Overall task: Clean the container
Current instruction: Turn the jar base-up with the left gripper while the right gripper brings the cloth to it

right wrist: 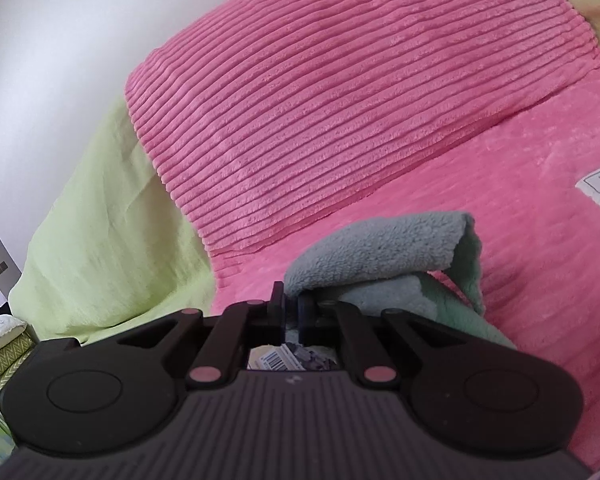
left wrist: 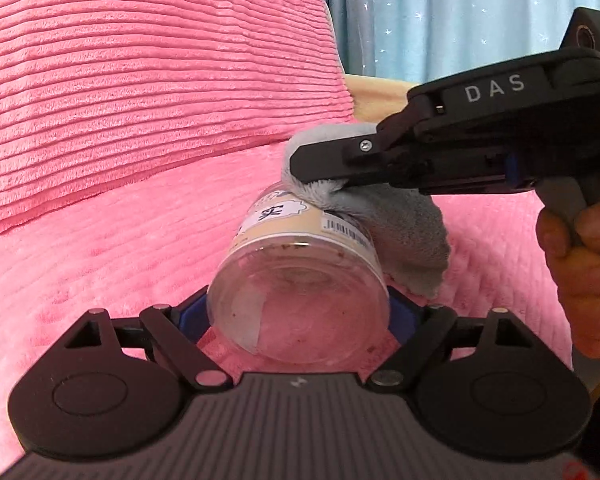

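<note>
Pink ribbed bedspread (left wrist: 120, 240) and matching pillow (left wrist: 140, 80) spread across bed, blue starred curtain (left wrist: 440, 16) hung behind. Clear plastic container (left wrist: 300, 280), beige-labelled, held tilted above bedspread, base toward camera, clamped at its sides by left tongs (left wrist: 298, 316). Grey cloth (left wrist: 400, 228) pinched in right tongs (left wrist: 312, 160), jaws drawn together on it, cloth pressed against container's upper end. Person's hand (left wrist: 580, 264) wrapped round right handle.
</note>
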The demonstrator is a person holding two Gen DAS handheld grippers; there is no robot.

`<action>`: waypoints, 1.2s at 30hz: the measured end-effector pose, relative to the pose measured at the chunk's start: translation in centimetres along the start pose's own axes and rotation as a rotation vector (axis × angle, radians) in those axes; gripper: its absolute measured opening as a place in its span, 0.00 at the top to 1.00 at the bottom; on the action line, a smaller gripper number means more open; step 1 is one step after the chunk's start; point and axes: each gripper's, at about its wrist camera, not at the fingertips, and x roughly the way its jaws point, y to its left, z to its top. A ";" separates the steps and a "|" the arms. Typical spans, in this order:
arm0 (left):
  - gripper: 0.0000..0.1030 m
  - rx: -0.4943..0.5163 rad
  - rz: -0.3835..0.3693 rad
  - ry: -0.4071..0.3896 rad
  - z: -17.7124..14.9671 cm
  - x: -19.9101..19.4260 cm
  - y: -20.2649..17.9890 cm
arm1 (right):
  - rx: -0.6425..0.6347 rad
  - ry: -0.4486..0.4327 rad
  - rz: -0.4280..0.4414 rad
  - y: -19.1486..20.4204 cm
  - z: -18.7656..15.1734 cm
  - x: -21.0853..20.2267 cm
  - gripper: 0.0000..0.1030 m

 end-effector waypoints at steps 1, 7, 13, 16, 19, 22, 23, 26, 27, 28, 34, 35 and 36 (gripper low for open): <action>0.16 0.001 0.001 0.000 0.0 0.0 -0.1 | -0.002 -0.001 -0.001 0.1 0.0 0.0 0.97; 0.16 -0.001 0.000 -0.001 0.4 0.9 0.3 | -0.004 -0.006 -0.003 0.2 -0.2 0.2 0.97; 0.17 0.090 0.042 -0.060 0.5 -0.1 -0.7 | -0.017 -0.042 -0.018 0.5 -0.2 -0.5 0.96; 0.17 0.122 0.046 -0.142 0.7 -1.5 -1.2 | -0.044 -0.087 -0.026 0.8 0.0 -1.2 0.95; 0.17 0.127 0.040 -0.193 0.9 -2.3 -1.3 | -0.044 -0.100 -0.019 0.8 0.1 -1.5 0.95; 0.17 0.140 0.044 -0.219 1.0 -2.5 -1.5 | -0.021 -0.100 -0.034 0.4 0.2 -1.5 0.95; 0.17 0.135 0.045 -0.209 1.0 -2.3 -1.5 | -0.008 -0.105 -0.035 0.2 0.2 -1.5 0.95; 0.17 0.144 0.060 -0.160 0.9 -1.3 -1.5 | -0.001 -0.121 -0.032 0.1 0.3 -1.8 0.95; 0.17 0.152 0.064 -0.144 0.8 -1.1 -1.5 | 0.000 -0.130 -0.027 0.1 0.4 -2.0 0.95; 0.17 0.158 0.070 -0.134 0.8 -1.0 -1.5 | 0.000 -0.144 -0.012 0.2 0.4 -2.3 0.95; 0.17 0.161 0.085 -0.132 0.9 -1.0 -1.4 | -0.045 -0.108 0.111 1.4 0.3 -2.1 0.95; 0.17 0.160 0.086 -0.133 0.9 -1.1 -1.4 | -0.068 -0.083 0.101 1.7 0.1 -1.7 0.95; 0.17 0.158 0.088 -0.133 0.9 -1.1 -1.5 | -0.094 -0.058 0.081 2.0 -0.1 -1.3 0.95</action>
